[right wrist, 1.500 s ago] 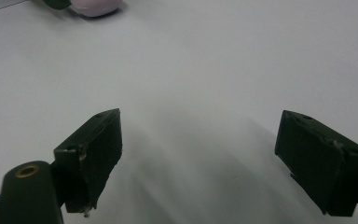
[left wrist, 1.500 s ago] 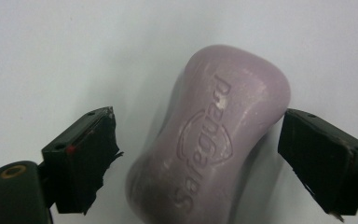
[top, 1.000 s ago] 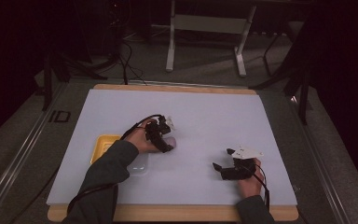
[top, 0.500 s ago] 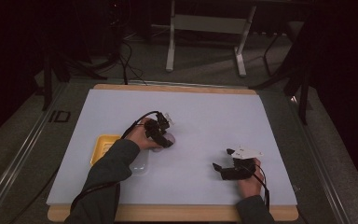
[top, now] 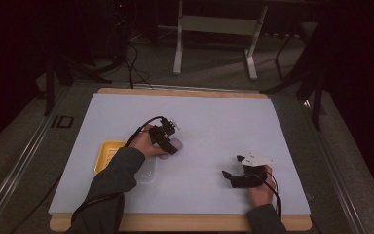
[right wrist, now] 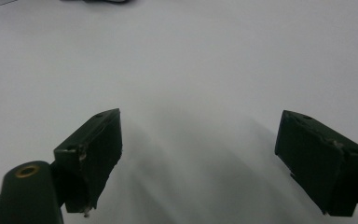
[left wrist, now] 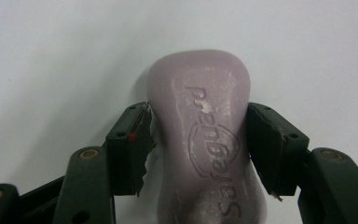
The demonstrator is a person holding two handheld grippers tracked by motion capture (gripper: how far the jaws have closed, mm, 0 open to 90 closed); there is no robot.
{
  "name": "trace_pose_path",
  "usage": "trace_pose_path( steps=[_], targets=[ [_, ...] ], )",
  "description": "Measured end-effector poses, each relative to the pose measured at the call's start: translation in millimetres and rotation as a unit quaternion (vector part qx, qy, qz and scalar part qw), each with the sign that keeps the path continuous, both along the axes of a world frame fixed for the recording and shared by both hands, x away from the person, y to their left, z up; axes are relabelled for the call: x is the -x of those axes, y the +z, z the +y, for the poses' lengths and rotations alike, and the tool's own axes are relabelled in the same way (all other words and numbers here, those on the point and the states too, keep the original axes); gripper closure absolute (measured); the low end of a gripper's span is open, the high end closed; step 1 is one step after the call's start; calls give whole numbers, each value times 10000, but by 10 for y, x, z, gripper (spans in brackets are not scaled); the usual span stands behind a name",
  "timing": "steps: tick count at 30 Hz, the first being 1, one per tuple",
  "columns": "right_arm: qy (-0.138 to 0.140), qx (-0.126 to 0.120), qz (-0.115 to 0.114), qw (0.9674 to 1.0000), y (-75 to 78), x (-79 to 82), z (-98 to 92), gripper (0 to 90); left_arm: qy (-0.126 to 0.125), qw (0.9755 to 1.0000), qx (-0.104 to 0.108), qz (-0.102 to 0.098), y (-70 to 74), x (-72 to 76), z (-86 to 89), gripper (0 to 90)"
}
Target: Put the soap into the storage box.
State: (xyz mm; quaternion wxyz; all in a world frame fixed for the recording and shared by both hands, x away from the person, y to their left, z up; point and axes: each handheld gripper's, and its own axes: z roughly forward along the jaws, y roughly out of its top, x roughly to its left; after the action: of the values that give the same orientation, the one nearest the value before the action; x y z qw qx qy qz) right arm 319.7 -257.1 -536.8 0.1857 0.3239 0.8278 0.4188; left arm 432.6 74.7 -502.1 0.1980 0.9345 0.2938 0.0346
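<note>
A pale lilac soap bar (left wrist: 200,140) with embossed lettering lies on the white table sheet (top: 214,122). My left gripper (left wrist: 199,116) has just been closing its jaws, and both black pads (left wrist: 133,140) now press the bar's narrow waist from either side. From above, the left gripper (top: 169,140) sits left of centre with the soap bar (top: 176,145) at its tips. My right gripper (top: 232,166) rests near the front right, and in the right gripper view the right gripper (right wrist: 198,140) has its jaws wide apart over bare sheet.
A yellow tray (top: 106,152) lies just left of the left forearm, with a clear plastic piece (top: 146,174) beside it. The sheet lies on a wooden board (top: 185,222). Cables and a metal stand foot (top: 214,29) lie on the floor beyond the table.
The left gripper's jaws have drawn in onto the soap bar. Both hands have stayed where they were.
</note>
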Motion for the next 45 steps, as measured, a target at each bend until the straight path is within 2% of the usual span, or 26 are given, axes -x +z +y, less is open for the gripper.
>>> trace_pose_path(
  steps=[2,5,14,22,28,38,45],
  targets=[
    [-1,0,1,10000,0,0,0,144,0,10000,0,0,0,0,0,434],
    [3,4,4,10000,0,-1,0,144,2,9999,-146,5,-13,13,-31,443],
    [5,10,4,10000,0,-1,2,144,-24,9995,-270,137,-15,5,-39,453],
    [11,22,6,10000,-1,0,4,144,-39,9984,-561,114,-5,12,-108,461],
    [17,35,7,10000,0,0,5,144,-29,9983,-563,134,-6,8,-111,464],
    [31,46,23,10000,-1,-1,9,144,-8,9963,-808,281,18,-43,-171,491],
    [36,36,23,10000,-1,-3,8,144,-49,9946,-1005,236,33,-33,-231,497]
  ],
)
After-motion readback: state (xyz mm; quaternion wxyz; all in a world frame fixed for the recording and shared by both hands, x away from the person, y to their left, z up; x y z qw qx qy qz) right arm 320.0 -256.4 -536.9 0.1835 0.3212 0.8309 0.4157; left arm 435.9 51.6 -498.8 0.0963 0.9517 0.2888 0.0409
